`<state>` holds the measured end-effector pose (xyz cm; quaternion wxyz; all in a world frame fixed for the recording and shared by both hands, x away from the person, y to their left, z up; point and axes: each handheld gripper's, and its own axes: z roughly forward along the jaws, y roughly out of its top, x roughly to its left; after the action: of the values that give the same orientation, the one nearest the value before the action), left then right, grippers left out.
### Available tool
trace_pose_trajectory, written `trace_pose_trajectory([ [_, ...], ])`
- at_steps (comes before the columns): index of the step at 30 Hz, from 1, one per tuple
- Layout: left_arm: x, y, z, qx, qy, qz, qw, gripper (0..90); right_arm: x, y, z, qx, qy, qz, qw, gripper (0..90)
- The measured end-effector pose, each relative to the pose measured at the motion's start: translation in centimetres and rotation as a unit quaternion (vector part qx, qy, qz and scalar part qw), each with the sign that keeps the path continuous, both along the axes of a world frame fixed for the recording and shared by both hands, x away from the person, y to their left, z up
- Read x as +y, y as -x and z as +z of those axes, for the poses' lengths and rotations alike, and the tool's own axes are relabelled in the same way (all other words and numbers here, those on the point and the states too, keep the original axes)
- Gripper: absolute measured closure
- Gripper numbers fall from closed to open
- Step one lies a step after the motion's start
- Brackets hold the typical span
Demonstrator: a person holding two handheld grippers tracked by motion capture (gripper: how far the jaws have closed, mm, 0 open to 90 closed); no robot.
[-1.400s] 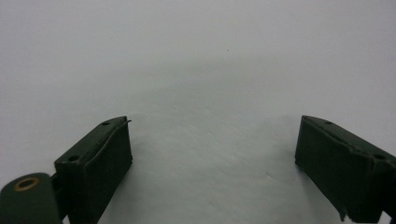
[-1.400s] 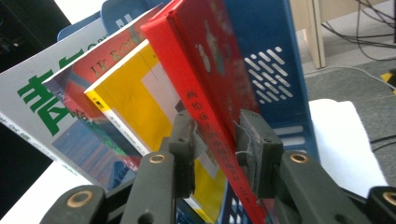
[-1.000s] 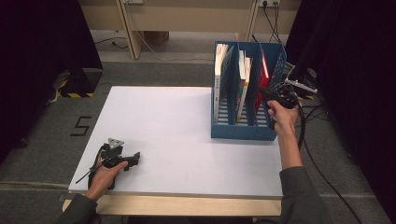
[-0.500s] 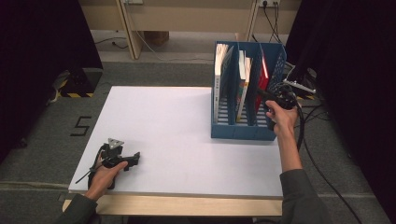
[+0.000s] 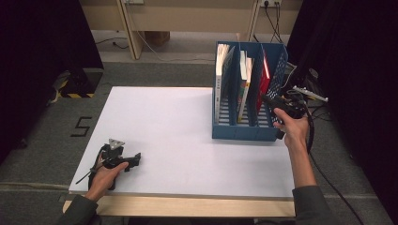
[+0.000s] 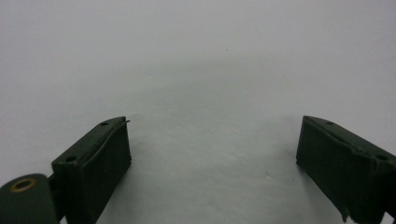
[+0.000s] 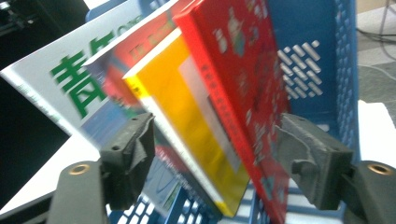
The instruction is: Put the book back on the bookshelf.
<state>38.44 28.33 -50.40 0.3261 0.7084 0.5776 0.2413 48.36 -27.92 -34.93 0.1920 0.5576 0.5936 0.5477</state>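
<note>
Standing apart with pads clear, the right gripper (image 7: 215, 154) jaws have just been opening; its own view shows the glossy red paperback book (image 7: 243, 84) and yellow-covered book (image 7: 187, 121) between them, unheld, plus green printed characters, only partly legible, on a white-covered book (image 7: 56, 88). High view places these upright in the blue slotted plastic file rack (image 5: 244, 132) at the white tabletop (image 5: 178, 122)'s far right. Left gripper (image 6: 212, 154) rests released on bare tabletop.
</note>
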Motion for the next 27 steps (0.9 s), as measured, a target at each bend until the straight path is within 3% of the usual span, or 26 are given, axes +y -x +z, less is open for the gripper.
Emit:
trace_pose_trajectory([
  [5, 0.0, 0.0, 0.0, 0.001, 0.0, -0.002, 1.0, 8.6, 0.8, 1.4, -0.3, -0.004, 0.018, 0.012, 0.9997, 19.9],
  [8, 0.0, 0.0, 0.0, 0.001, 0.0, -0.002, 1.0, 8.6, 1.2, 2.2, -0.5, -0.017, 0.027, 0.024, 0.9992, 19.6],
  [13, 0.1, 0.0, 0.0, 0.001, 0.002, -0.004, 1.0, 8.4, 1.9, 3.5, -1.0, -0.021, 0.05, 0.02, 0.9983, 15.7],
  [17, 0.1, 0.0, 0.0, 0.0, 0.002, -0.007, 1.0, 8.3, 2.3, 4.3, -1.6, -0.021, 0.042, 0.022, 0.9987, 15.7],
  [20, 0.2, 0.0, 0.0, 0.003, 0.0, -0.01, 0.9999, 8.3, 2.8, 4.8, -2.0, -0.008, 0.025, 0.02, 0.9995, 15.7],
  [27, 0.2, 0.0, 0.0, 0.003, -0.001, -0.011, 0.9999, 8.2, 4.3, 6.0, -2.9, -0.01, 0.043, 0.017, 0.9989, 15.6],
])
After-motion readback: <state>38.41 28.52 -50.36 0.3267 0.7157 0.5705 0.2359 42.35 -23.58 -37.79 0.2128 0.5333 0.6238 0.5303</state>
